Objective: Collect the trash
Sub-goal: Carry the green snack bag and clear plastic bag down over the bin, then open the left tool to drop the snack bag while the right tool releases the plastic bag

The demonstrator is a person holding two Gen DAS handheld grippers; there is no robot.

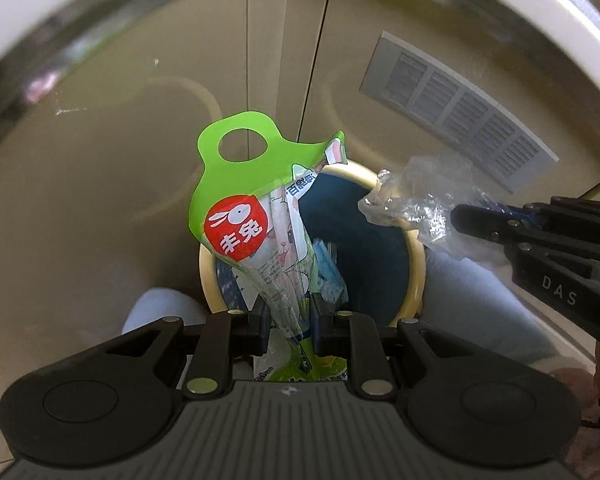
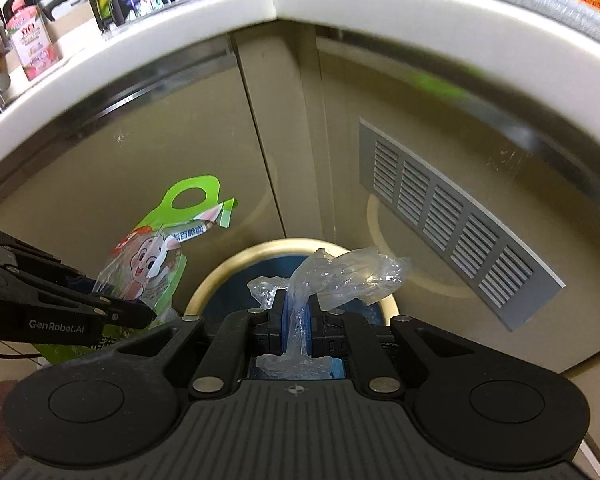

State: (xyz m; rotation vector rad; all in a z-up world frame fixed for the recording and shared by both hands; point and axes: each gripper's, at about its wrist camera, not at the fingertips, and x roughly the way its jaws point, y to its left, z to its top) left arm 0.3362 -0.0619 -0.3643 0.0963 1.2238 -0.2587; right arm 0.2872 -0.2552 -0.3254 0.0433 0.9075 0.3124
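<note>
My left gripper [image 1: 290, 312] is shut on a green snack bag [image 1: 244, 208] with a red rabbit label and a handle hole. It hangs over the near rim of a round bin [image 1: 416, 256] with a cream rim and dark inside. The right gripper [image 1: 460, 216] comes in from the right, shut on crumpled clear plastic wrap [image 1: 416, 196] over the bin's far right rim. In the right wrist view the right gripper [image 2: 296, 312] pinches the clear wrap [image 2: 340, 276] above the bin [image 2: 216, 276]. To the left there, the left gripper [image 2: 140, 314] holds the green bag [image 2: 152, 264].
Beige cabinet doors [image 2: 160, 160] stand behind the bin, with a grey vent grille [image 2: 452, 216] on the right door. A white counter edge [image 2: 340, 8] runs above, with bottles and packets [image 2: 28, 40] on top. Blue and white trash [image 1: 328, 276] lies inside the bin. A person's light-clad legs [image 1: 480, 312] flank it.
</note>
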